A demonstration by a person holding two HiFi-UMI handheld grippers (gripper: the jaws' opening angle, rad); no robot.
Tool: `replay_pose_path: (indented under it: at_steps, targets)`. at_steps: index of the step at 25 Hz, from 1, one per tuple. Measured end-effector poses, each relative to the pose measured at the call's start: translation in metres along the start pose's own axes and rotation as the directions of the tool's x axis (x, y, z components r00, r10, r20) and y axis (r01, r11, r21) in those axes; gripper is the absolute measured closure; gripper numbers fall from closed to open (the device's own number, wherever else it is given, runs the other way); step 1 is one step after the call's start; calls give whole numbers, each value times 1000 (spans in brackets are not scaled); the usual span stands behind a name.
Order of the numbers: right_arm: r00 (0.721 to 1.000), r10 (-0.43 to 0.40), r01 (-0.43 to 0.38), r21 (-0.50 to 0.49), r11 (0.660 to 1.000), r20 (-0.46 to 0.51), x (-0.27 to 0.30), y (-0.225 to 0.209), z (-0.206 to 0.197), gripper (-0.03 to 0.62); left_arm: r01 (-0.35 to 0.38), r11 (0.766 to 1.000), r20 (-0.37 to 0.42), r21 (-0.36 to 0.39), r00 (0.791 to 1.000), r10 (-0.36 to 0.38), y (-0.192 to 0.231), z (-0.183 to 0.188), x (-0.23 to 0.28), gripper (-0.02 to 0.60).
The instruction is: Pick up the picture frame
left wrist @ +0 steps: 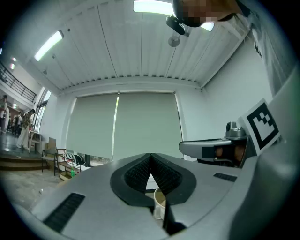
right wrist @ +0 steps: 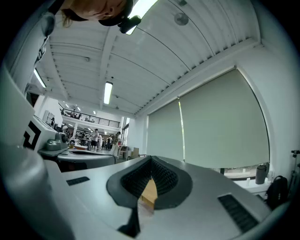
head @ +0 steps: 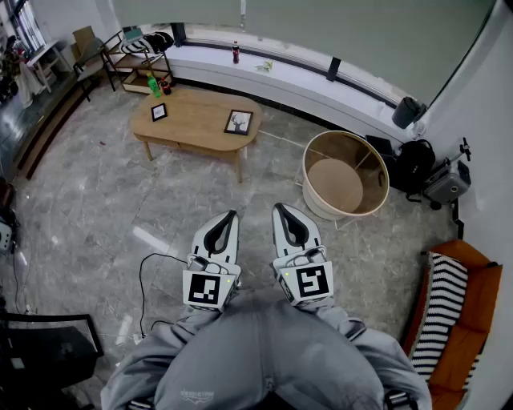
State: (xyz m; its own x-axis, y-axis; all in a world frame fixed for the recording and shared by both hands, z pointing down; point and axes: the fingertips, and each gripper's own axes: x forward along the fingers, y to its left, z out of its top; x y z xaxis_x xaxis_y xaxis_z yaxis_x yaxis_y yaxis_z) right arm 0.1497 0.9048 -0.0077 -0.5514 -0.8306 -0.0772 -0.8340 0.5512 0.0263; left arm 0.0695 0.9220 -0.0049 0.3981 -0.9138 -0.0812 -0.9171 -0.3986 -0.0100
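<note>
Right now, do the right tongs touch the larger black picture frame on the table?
Apart: the head view shows grey floor between the right tongs and the larger black picture frame.

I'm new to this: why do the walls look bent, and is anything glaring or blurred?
Head view: even light, coffee table sharp. Left gripper view: wide lens bows the walls, ceiling lamp blown out, corners dark. Right gripper view: same bowing, ceiling strip light glares.
</note>
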Motion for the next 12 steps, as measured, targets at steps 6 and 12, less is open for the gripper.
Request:
replay_pose_path:
  at_steps: [6, 12]
  targets:
    - [1000, 1, 0, -10, 1000, 1, -18, -15, 4, 564, -27, 999, 4, 17, 1000, 27, -17, 5, 1, 565]
    - [999, 31, -31, 14, 999, 9, -35, -26, 2, 563, -33, 999, 1, 29, 999, 33, -38, 3, 2, 565]
